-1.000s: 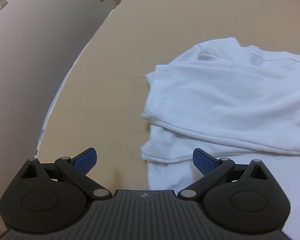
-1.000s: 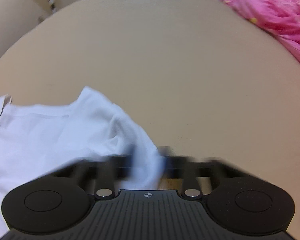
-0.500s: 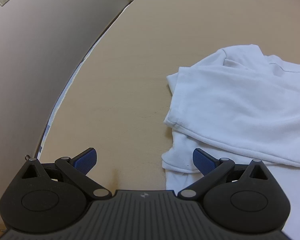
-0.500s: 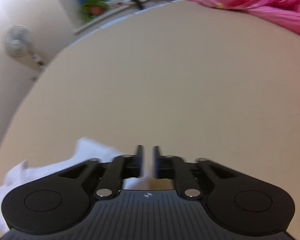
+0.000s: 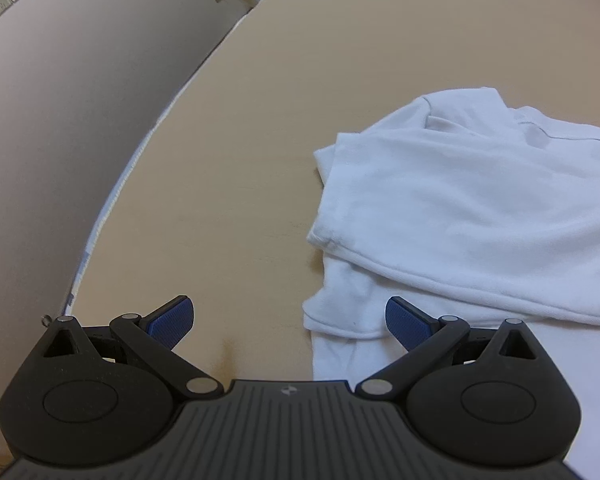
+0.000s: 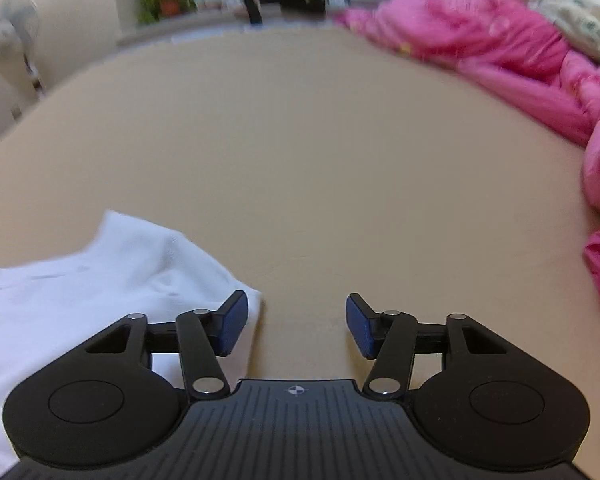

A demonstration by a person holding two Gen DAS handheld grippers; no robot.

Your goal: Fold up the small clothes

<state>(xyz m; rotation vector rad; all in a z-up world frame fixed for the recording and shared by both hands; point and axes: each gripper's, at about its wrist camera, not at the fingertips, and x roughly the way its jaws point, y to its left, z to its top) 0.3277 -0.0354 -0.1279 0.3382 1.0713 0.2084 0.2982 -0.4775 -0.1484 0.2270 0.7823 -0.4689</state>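
**Soft white shirt, partly folded, both grippers empty**

The white shirt (image 5: 480,208) lies on the tan table (image 5: 260,140), to the right in the left wrist view and at the lower left in the right wrist view. One flap is already laid over the body, its hemmed edge running across the lower layer, and a sleeve or corner sticks out near the bottom.

It looks like thin knit cotton: light, limp and not fragile. It will likely sag and crease wherever it is lifted, and a single layer could slip from a loose pinch. The stitched hems and the corners of the folded flap seem the firmest places to take hold, pinched close to the table so that only the wanted layer comes up.

The left gripper (image 5: 288,320) stands wide with nothing between its blue pads; its right pad sits over the shirt's lower edge. The right gripper (image 6: 296,320) is opening, with bare table between its jaws and the shirt's corner just beside its left pad.

No brand, label or writing is readable on the shirt.
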